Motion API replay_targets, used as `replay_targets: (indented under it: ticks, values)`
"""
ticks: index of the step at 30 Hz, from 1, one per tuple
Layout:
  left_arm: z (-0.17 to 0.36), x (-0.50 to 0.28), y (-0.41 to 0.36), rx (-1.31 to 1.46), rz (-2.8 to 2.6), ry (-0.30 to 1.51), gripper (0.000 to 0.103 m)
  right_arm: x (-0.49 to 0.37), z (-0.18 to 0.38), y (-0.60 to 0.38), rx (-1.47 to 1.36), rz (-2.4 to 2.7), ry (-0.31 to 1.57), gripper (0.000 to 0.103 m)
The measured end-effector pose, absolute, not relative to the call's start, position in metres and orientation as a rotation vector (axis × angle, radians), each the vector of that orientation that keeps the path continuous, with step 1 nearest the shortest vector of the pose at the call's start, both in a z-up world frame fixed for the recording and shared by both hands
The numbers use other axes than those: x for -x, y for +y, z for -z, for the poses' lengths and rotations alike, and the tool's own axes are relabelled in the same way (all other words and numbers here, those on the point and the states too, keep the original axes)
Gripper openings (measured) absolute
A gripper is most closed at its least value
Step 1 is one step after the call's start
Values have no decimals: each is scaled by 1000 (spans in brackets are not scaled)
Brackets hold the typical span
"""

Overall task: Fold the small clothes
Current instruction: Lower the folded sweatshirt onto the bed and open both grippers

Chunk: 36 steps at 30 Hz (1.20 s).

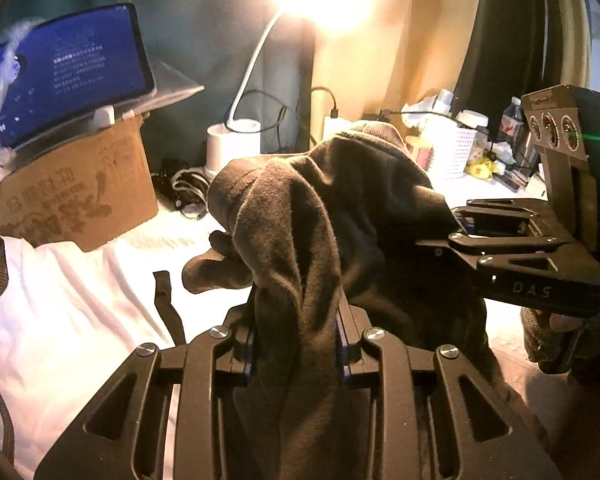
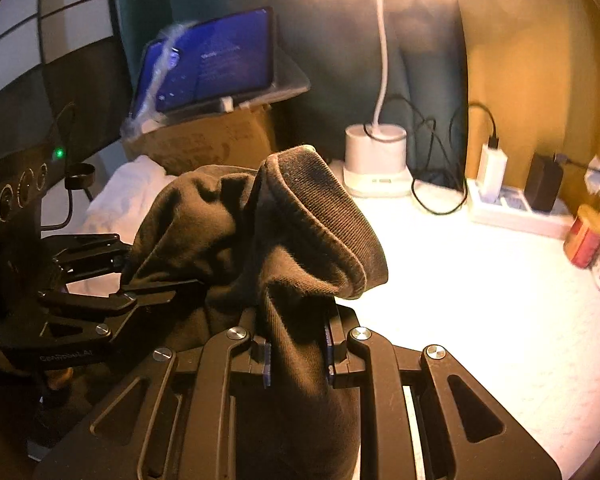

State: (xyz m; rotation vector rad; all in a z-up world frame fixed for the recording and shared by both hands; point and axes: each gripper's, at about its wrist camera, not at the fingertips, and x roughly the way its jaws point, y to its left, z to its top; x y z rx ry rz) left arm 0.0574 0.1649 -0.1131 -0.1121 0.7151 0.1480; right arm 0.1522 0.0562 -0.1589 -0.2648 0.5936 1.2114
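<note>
A dark brown garment (image 1: 332, 216) with a ribbed cuff (image 2: 324, 216) hangs bunched in the air above the white table. My left gripper (image 1: 298, 344) is shut on a thick fold of it. My right gripper (image 2: 298, 352) is shut on another part of the same garment (image 2: 228, 232). The right gripper shows in the left wrist view (image 1: 460, 236) at the right, its fingers buried in the cloth. The left gripper shows in the right wrist view (image 2: 128, 276) at the left, also clamped on the cloth. The two grippers are close together.
A white cloth (image 1: 60, 292) lies at the left by a cardboard box (image 1: 80, 196) carrying a lit tablet (image 1: 68, 72). A white desk lamp (image 2: 376, 152), cables, a power strip (image 2: 512, 204), a red can (image 2: 584, 240) and a white basket (image 1: 456, 148) stand at the back.
</note>
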Motion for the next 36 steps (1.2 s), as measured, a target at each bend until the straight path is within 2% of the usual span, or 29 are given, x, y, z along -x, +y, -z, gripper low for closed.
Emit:
replay_targets:
  ticks: [10,11,12,14,24,36]
  values:
    - [147,-84,184,164,-174,843,29,-196,202,76,198,-1171,805,22]
    - [149,-87,187,175,-181,855,29,-199,204,77,196,-1163,818,26]
    - [152,-88,190,191,-185,868,29,-204,207,77,186,-1165,837,39]
    - [155,-89,195,212,-192,878,32,-214,211,77,164,-1151,869,51]
    - [147,-95,205,205,-207,863,36,-247,208,82,75,-1131,884,52]
    - [155,-116,236,232,-257,873,40,-254,207,84,136,-1033,824,52]
